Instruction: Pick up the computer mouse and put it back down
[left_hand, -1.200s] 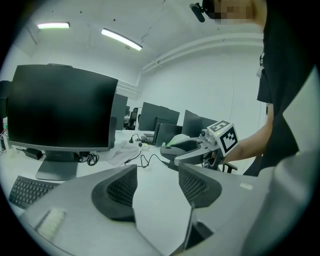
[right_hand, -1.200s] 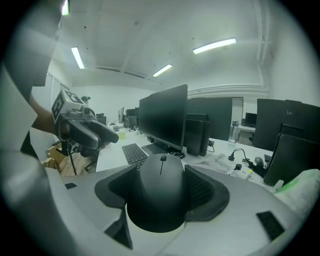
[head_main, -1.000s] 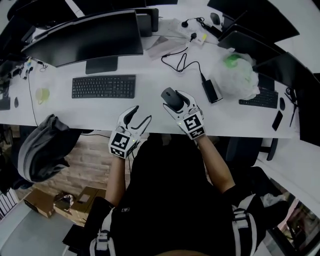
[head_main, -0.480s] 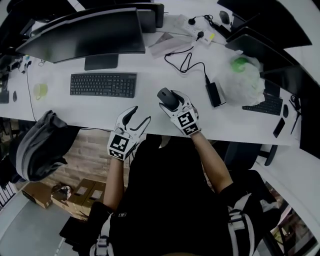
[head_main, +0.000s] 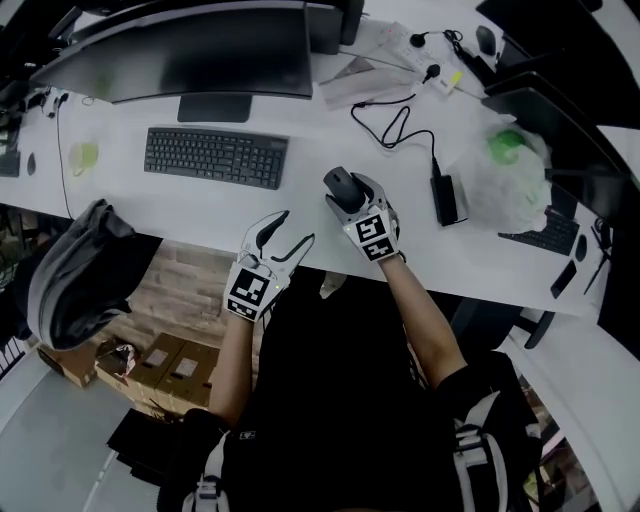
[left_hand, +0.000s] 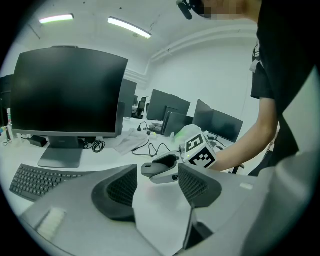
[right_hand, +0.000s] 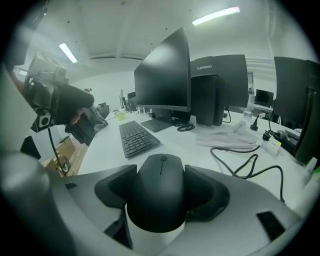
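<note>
While I watched from the head view, the right gripper (head_main: 343, 192) was clamped on the black computer mouse (head_main: 340, 185), one jaw pressed against each side of it. Its own view confirmed this: the computer mouse (right_hand: 160, 192) filled the gap between the dark pads of the right gripper (right_hand: 161, 186), scroll wheel pointing away from the camera toward the keyboard (right_hand: 136, 137). The mouse sat low over the white desk (head_main: 200, 212), near its front edge, to the right of the keyboard (head_main: 215, 157) and left of the black power adapter (head_main: 446, 200). I could not tell whether its underside touched the surface.

The left gripper (head_main: 294, 231) had its jaws spread wide with nothing between them, its tips just over the desk's front edge, beside the right gripper but apart from it. From the left gripper view I saw bare desk between the pads of the left gripper (left_hand: 157, 189), and beyond them the mouse (left_hand: 159, 167) held by the other tool.

A black monitor (head_main: 200, 50) stood behind the keyboard, and a crumpled plastic bag (head_main: 510, 175) lay at the right.
</note>
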